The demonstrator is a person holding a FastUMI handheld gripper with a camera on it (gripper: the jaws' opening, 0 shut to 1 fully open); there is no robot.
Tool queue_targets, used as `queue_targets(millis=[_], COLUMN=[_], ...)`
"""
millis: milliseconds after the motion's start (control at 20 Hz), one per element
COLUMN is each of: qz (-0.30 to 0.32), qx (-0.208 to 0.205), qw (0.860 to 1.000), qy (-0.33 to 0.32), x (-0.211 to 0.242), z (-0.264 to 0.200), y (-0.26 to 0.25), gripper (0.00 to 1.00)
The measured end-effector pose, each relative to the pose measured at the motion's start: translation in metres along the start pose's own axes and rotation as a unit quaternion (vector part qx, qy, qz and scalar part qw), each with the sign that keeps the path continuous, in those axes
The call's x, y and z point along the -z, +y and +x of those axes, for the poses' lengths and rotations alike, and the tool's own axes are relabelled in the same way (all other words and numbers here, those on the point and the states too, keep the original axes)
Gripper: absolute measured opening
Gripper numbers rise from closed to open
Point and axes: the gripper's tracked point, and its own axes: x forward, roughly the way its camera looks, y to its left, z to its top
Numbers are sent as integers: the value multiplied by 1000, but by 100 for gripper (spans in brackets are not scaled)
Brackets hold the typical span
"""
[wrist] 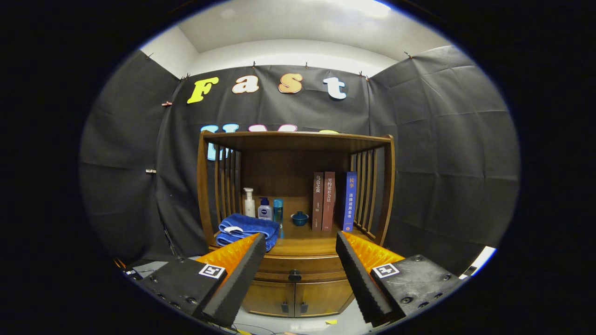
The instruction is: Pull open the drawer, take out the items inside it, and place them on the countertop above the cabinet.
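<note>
A wooden cabinet stands ahead of me against the booth's wall. Its drawer is closed, with a dark knob at the middle of its front. The knob lies beyond my fingers, in line with the gap between them. My gripper is open and holds nothing. The countertop runs above the drawer, under a slatted wooden frame. What lies inside the drawer is hidden.
On the countertop rest a folded blue towel, a white pump bottle, two small blue bottles, a small lidded blue bowl and three upright books. Two cupboard doors sit below the drawer. A yellow scrap lies on the floor.
</note>
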Motion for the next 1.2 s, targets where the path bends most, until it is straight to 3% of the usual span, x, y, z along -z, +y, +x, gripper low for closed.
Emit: queue_targets(millis=[600, 1200], qz=[7, 18], qx=[-16, -21], qw=[999, 990], qy=[50, 141], x=[67, 188], z=[57, 149], y=[9, 7], gripper=[99, 100])
